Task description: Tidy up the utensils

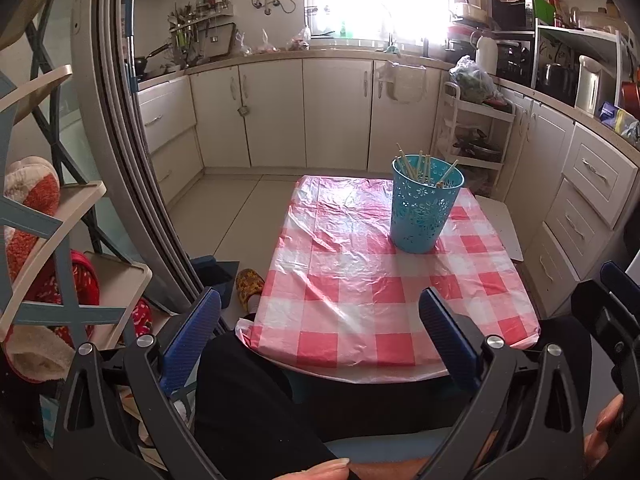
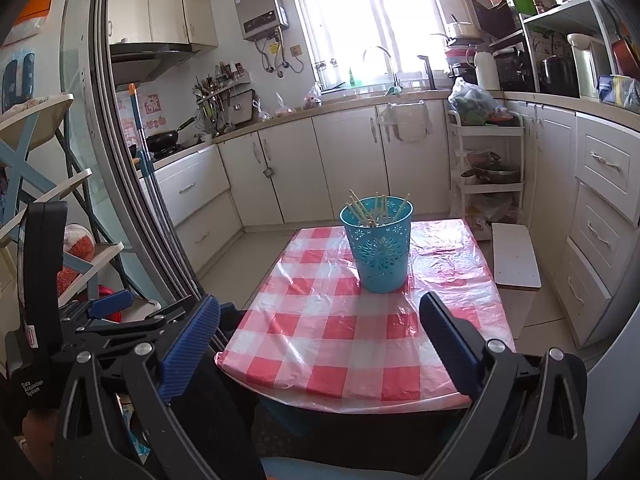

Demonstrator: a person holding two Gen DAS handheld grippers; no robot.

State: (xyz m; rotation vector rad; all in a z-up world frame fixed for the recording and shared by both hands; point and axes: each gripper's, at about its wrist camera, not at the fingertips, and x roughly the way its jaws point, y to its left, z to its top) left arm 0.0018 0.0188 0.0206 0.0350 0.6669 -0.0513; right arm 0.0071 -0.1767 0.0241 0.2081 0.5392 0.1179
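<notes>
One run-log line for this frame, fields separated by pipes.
left tongs open, empty | right tongs open, empty | pale wooden chopsticks upright in perforated turquoise plastic cup | red-checked plastic tablecloth

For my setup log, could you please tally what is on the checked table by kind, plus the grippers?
Cup: 1
Chopsticks in the cup: several, too bunched to count exactly
Left gripper, open: 1
Right gripper, open: 1
Total: 3, plus the chopsticks

Teal flower-cutout holder, pale chopsticks, red-and-white checked tablecloth, blue-padded black hand-held grippers.
</notes>
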